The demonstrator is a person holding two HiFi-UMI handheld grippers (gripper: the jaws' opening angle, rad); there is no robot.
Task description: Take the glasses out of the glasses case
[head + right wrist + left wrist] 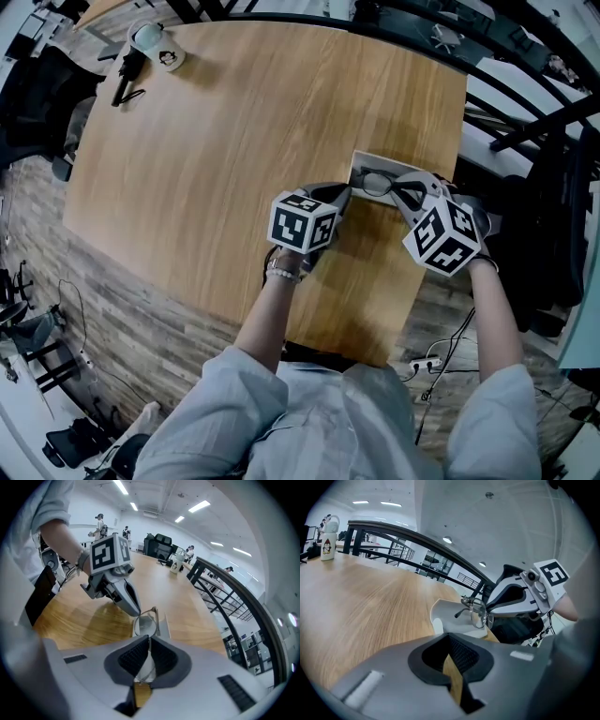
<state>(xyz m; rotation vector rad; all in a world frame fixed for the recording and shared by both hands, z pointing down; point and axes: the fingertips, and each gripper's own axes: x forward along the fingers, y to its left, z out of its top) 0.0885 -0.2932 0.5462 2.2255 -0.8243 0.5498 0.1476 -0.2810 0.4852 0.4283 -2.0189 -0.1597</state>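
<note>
Wood, pale and straight-grained, forms the top of the table (234,169).

Surface findings, head view:
- The glasses case (358,160), white, lies open at the table's 3 o'clock edge.
- A white mug (161,45) with a penguin print stands at the 11 o'clock corner, well apart from the case.
- A black object (125,77) lies just beside the mug, at its 7 o'clock. I cannot tell what it is.

Grippers:
- My right gripper (401,191) comes in from the case's 4 o'clock. Its fingers are clamped on one lens of the glasses (377,184).
- The glasses stand upright over the open case. I cannot tell whether they are clear of it.
- My left gripper (343,197) sits at the case's 9 o'clock side. Its fingers are pressed together with nothing between them.
- I cannot confirm whether the left gripper's tips touch the case.

Room findings:
- The floor (94,281) is grey-brown plank, seen from 7 to 10 o'clock around the table.
- A black railing (441,37) runs past the table from 12 to 3 o'clock.
- A white power strip (427,363) with cables lies on the floor at 5 o'clock.
- The right gripper view shows strip ceiling lights (199,506) at 1 o'clock, over an open office.
</note>
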